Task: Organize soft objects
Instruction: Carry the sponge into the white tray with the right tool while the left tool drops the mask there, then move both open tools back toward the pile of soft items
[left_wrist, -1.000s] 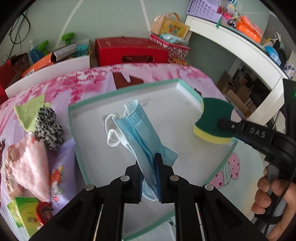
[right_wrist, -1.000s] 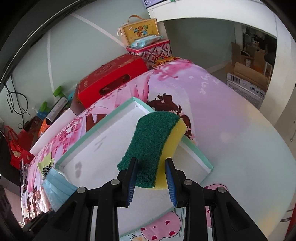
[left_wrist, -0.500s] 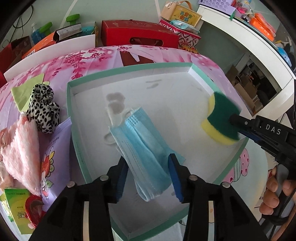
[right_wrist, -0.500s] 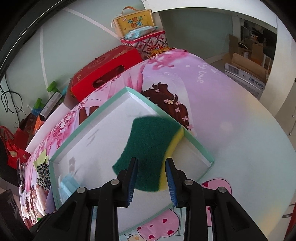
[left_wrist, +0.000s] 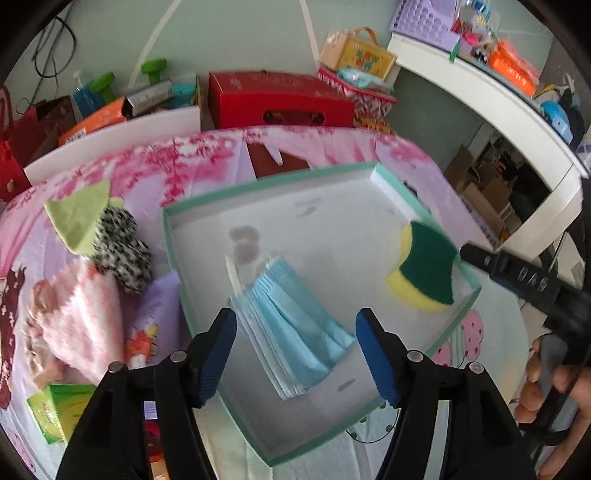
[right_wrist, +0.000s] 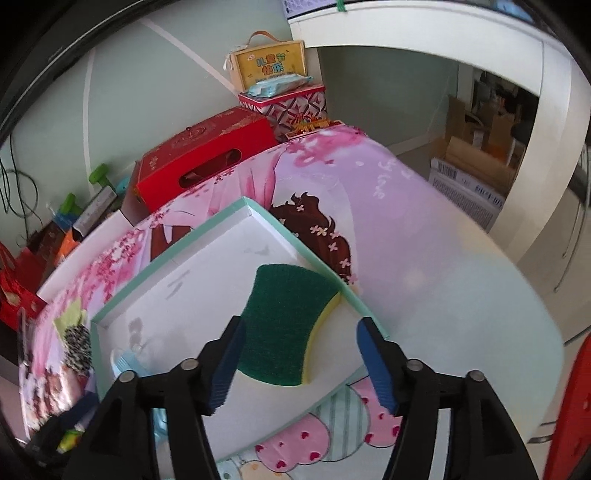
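A white tray with a teal rim (left_wrist: 177, 258) lies on the pink tablecloth. A folded blue face mask (left_wrist: 291, 325) rests flat on the tray floor, between the fingers of my left gripper (left_wrist: 297, 350); its jaws are opening and the pads stand clear of the mask. A green and yellow sponge (right_wrist: 288, 325) lies in the tray's right corner against the rim (right_wrist: 221, 218). My right gripper (right_wrist: 301, 362) hangs just over it, jaws opening, the sponge between them with no pad pressing on it. In the left wrist view the sponge (left_wrist: 424, 269) looks blurred.
Left of the tray lie a leopard-print scrunchie (left_wrist: 122, 251), a light green cloth (left_wrist: 79, 218), a pink towel (left_wrist: 81, 321) and a green packet (left_wrist: 62, 410). A red box (left_wrist: 277, 99) stands behind the table. A person's hand (left_wrist: 554, 387) grips the right tool.
Both grippers went from shut to open. The left one let go of the mask, which now lies flat in the tray. The right one released the sponge into the tray's corner.
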